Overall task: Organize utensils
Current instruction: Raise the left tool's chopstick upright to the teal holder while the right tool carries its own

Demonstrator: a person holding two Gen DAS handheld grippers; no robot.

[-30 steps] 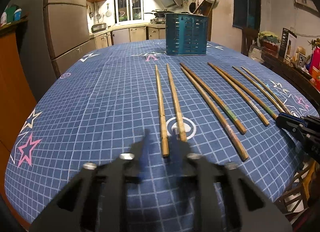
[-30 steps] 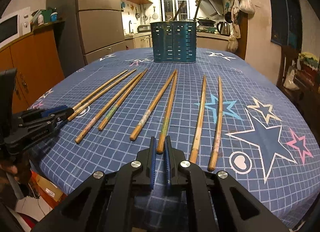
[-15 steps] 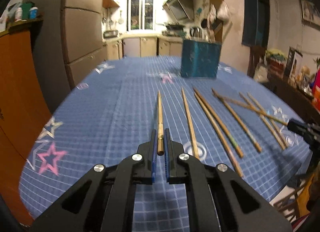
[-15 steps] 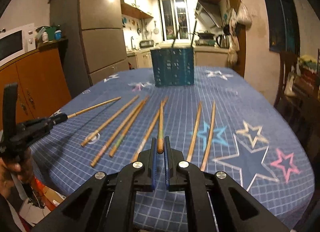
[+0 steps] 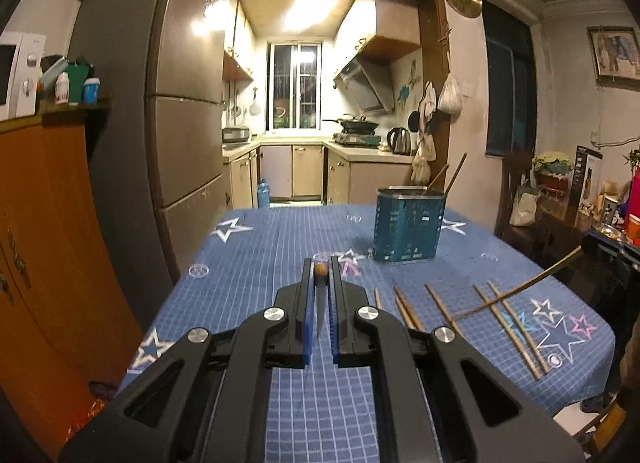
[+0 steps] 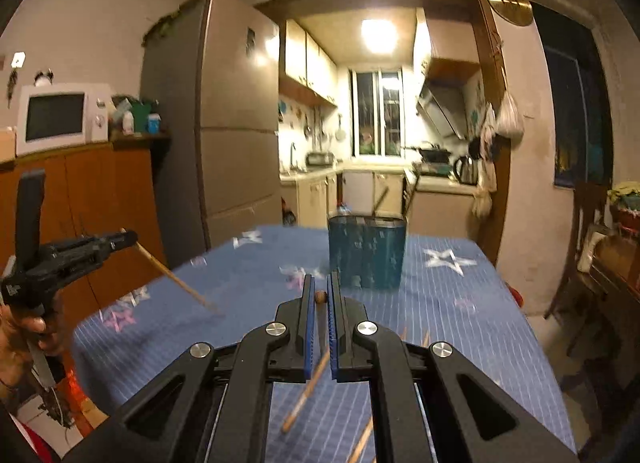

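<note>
One chopstick point(image 5: 320, 269) is clamped between the closed jaws of the left gripper point(image 5: 320, 283), seen end-on, and a second chopstick point(image 6: 319, 296) is pinched the same way by the right gripper point(image 6: 320, 299). Both are held clear of the blue tablecloth point(image 5: 260, 263), probably so that each can be carried to the teal utensil holder point(image 5: 408, 225) at the far side, where two sticks already lean. The remaining chopsticks point(image 5: 508, 323) are left lying near and right. Nothing is seen standing between grippers and holder; a fridge point(image 5: 176, 123) is at the far left.
</note>
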